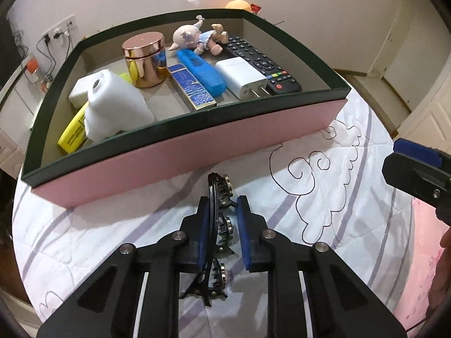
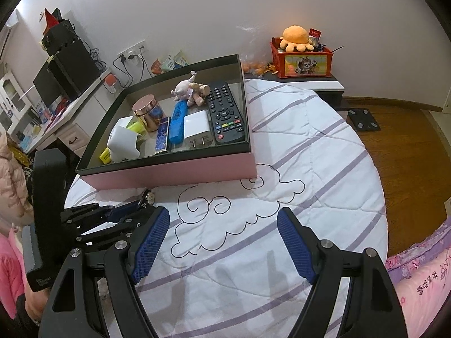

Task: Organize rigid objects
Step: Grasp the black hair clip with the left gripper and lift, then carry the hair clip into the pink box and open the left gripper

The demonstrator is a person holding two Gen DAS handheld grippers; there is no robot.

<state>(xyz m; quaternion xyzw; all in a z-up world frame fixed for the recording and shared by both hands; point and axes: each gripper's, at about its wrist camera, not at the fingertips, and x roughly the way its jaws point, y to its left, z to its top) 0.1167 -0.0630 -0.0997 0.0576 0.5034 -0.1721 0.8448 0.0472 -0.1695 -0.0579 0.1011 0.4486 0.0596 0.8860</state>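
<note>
White quilt [image 1: 324, 225], left claw [image 1: 222, 217] clamping black hair clip [image 1: 218, 225], lower end hidden.

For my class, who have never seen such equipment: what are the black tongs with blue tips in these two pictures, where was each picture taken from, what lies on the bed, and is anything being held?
There is no robot here. A person holds a two-finger gripper in each hand, and each carries a wide-angle camera looking along its fingers. One picture comes from the left gripper, the other from the right gripper.

On the quilt stands a pink box holding a remote control, a white charger plug, a blue case, a copper-lidded jar, a small doll and some white foam.

The left gripper is shut on a black hair claw clip lying on the quilt. The right gripper is open and holds nothing.
</note>
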